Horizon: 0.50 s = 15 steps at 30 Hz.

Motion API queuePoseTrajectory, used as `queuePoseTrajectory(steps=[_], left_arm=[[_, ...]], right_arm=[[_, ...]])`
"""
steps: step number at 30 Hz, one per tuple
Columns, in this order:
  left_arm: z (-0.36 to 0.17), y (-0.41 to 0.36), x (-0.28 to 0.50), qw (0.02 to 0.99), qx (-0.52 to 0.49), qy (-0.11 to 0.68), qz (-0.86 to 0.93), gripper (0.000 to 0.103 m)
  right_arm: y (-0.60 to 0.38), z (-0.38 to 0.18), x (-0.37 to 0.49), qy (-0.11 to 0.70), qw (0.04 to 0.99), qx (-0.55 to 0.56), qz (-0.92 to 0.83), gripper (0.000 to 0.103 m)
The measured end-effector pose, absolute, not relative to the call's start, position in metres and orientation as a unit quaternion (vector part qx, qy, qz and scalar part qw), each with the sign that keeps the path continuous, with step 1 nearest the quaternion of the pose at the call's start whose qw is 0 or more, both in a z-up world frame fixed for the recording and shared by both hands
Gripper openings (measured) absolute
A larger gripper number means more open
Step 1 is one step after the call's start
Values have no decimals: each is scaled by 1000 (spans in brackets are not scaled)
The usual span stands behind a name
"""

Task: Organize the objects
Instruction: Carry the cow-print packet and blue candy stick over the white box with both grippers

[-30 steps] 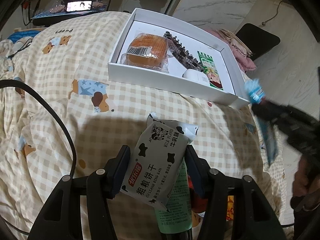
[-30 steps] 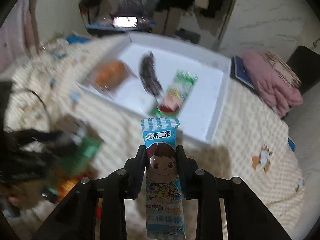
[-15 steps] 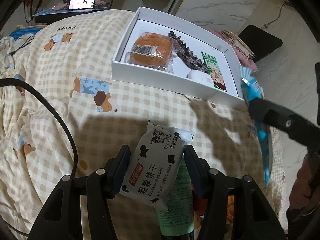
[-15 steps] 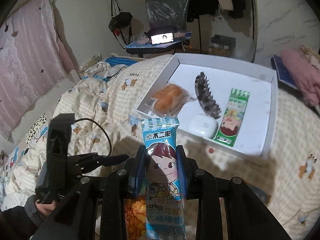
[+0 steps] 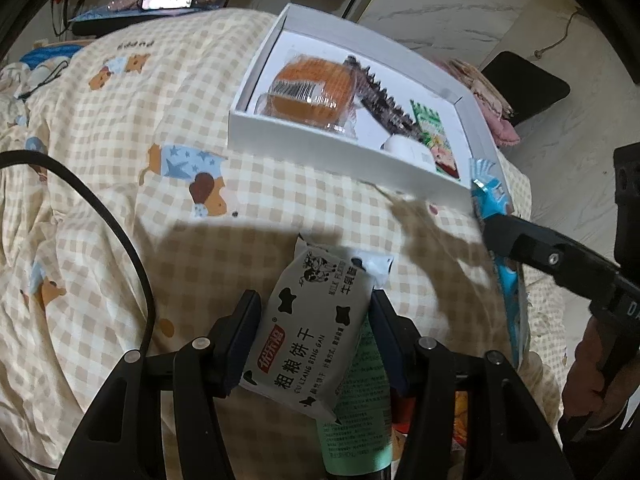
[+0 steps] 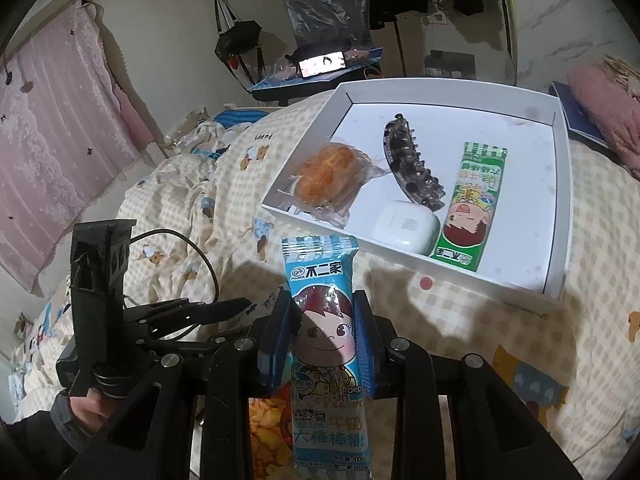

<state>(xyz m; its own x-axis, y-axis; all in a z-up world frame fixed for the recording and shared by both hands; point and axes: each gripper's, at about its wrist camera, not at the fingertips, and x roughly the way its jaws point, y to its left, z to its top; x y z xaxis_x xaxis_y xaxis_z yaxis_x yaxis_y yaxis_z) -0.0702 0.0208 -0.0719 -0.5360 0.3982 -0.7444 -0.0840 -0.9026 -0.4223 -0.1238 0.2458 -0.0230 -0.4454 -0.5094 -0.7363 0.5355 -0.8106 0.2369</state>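
Observation:
My left gripper is shut on a white cow-print biscuit pack, held above the checked quilt, short of the white box. My right gripper is shut on a blue lollipop packet, just before the box's near wall. In the box lie a wrapped bun, a dark hair claw, a white earbud case and a green lollipop packet. The right gripper with its blue packet shows at the right in the left wrist view.
A green tube and orange snack packs lie below the grippers. A black cable runs over the quilt on the left. A pink cloth lies right of the box. A lit phone stands behind the bed.
The right gripper has swung up and steadied, facing the box with the blue packet. The left gripper has drawn slightly nearer the box with the biscuit pack.

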Motion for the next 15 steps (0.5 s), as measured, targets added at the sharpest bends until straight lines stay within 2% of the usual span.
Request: queuePoseTrajectory(steps=[6,15], left_arm=[[-70,17,-67,143,-450,-180,863,58],[-29,-3,-52,122,-369,-195,901,57]], right_arm=[[247,-20,-124,14,306,427,-851,31],[247,-7,-122,10,312,412,-856,31]])
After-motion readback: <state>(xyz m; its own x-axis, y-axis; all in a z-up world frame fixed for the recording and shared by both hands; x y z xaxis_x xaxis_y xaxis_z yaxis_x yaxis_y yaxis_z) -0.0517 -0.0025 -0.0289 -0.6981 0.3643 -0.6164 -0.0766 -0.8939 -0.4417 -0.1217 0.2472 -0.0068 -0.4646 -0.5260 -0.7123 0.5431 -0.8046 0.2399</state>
